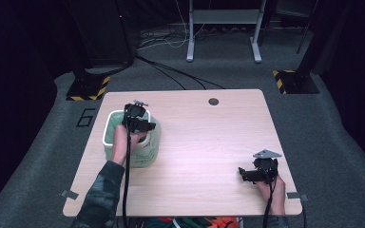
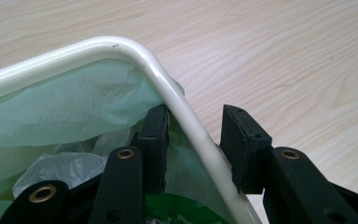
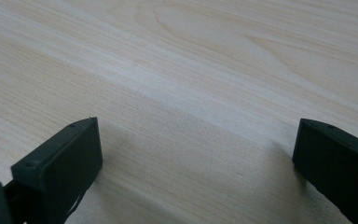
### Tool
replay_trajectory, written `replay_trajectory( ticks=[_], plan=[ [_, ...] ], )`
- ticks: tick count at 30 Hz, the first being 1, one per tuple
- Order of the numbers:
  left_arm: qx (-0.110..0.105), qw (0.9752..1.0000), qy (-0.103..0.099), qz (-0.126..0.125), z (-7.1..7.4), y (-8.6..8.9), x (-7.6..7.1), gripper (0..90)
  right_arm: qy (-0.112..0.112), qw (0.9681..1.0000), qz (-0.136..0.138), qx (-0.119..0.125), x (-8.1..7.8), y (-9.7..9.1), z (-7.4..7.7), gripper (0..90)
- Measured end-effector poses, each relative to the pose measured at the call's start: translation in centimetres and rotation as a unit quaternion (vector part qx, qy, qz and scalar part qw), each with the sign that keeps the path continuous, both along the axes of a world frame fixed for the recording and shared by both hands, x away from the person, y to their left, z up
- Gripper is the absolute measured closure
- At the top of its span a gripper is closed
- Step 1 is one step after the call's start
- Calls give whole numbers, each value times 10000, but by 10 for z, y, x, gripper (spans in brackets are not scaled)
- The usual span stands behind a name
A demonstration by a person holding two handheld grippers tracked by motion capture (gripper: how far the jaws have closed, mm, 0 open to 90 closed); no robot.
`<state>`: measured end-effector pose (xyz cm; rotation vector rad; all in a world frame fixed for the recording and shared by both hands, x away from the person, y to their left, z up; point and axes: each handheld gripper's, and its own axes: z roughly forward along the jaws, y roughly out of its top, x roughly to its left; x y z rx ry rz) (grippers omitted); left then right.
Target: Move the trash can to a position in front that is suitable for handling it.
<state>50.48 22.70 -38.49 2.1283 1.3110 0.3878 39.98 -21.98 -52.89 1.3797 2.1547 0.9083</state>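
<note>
At the table's (image 1: 195, 142) left stands a small white-rimmed bin (image 1: 108, 124) lined with a pale green bag (image 2: 65, 102); the left gripper (image 2: 193, 135) straddles its near-right rim, one jaw inside against the liner, the other outside with a gap showing, not yet clamped; at the right, the right gripper (image 3: 196, 154) rests low over bare wood, jaws wide apart, holding nothing.

Lab recording bay — dark surround.
Wooden table (image 1: 204, 142) on grey carpet (image 1: 323, 133); hazard-taped stand bases (image 1: 88, 88), loose floor cables (image 1: 171, 71) — test-rig setting.
</note>
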Motion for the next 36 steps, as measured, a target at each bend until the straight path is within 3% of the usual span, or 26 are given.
replay_trajectory(
  ticks=[7, 36],
  plan=[
    [-23, 10000, 2, 70, 0, -5, 2, 627, 2, 10000, -3, 3, 0, 0, 0, 4],
    [-136, 9999, 3, -103, -2, -53, 14, 636, 1, 10000, -1, 2, 0, 0, 0, 4]
  ],
)
